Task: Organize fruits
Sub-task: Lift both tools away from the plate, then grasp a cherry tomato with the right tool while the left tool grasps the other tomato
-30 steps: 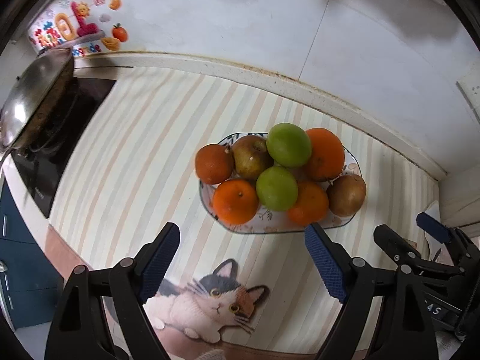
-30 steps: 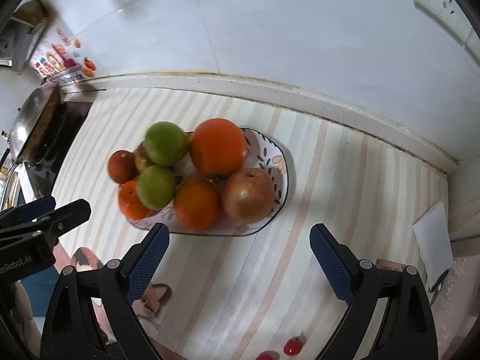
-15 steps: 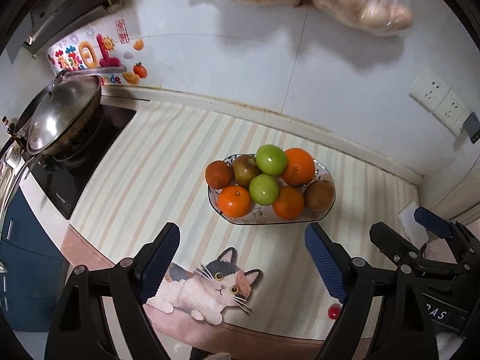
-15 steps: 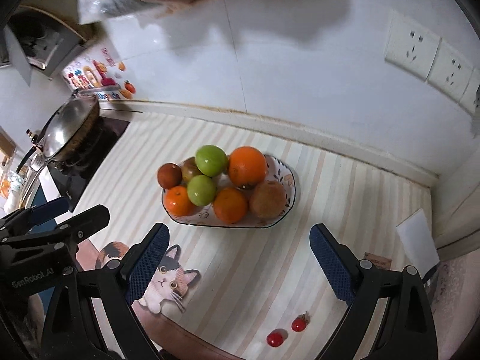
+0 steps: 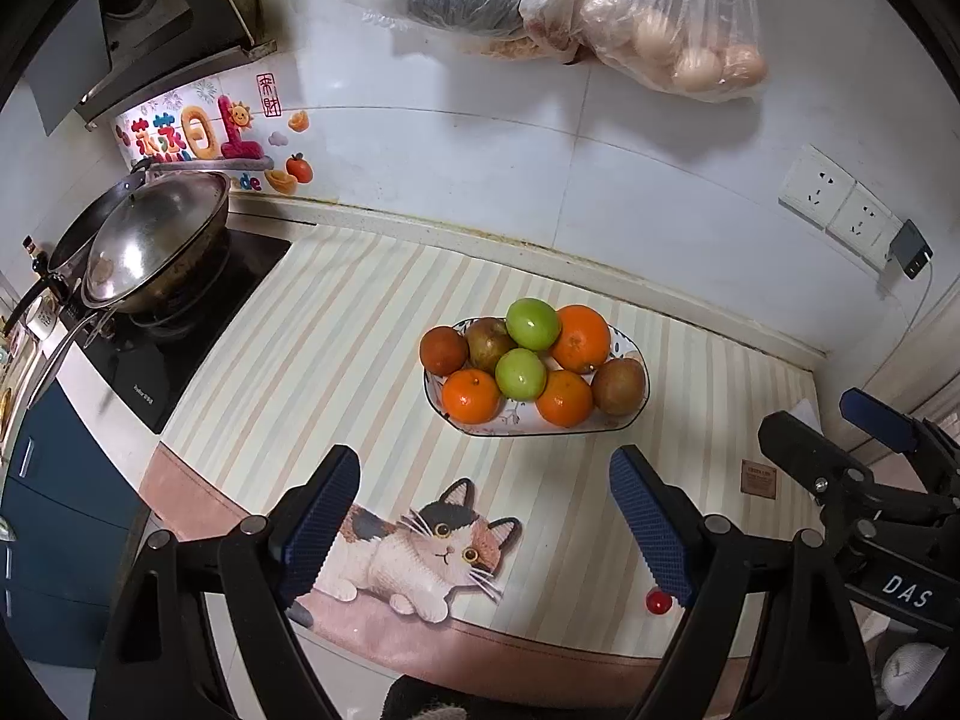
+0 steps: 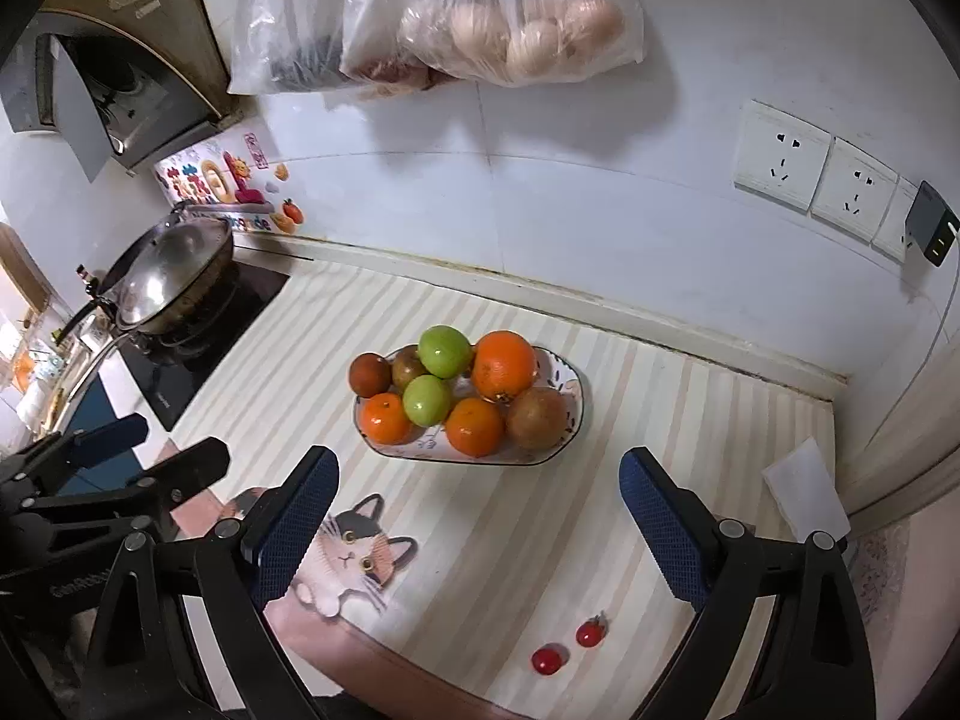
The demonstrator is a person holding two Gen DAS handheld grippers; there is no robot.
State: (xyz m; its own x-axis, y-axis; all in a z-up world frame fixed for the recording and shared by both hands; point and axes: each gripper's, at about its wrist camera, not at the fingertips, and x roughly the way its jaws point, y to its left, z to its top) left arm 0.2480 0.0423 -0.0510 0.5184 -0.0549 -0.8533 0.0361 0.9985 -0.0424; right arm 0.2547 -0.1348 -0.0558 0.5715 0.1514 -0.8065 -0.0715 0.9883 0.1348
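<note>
I see my left gripper [image 5: 486, 516] and right gripper [image 6: 477, 522] both spread wide and holding nothing, above the striped tabletop [image 6: 660, 420]. The fruit is piled in the bowl [image 6: 564, 438] near the wall, and two cherry tomatoes [image 6: 549, 659] lie loose by the front edge.

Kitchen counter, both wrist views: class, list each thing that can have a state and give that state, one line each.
Left gripper: open, empty.
Right gripper: open, empty.
Fruit plate: full, fruit piled up.
Cherry tomatoes: loose on the mat, off the plate.
Wok: lid on, on the stove.
Plastic bags: hanging, filled.
Charger: plugged in.
</note>
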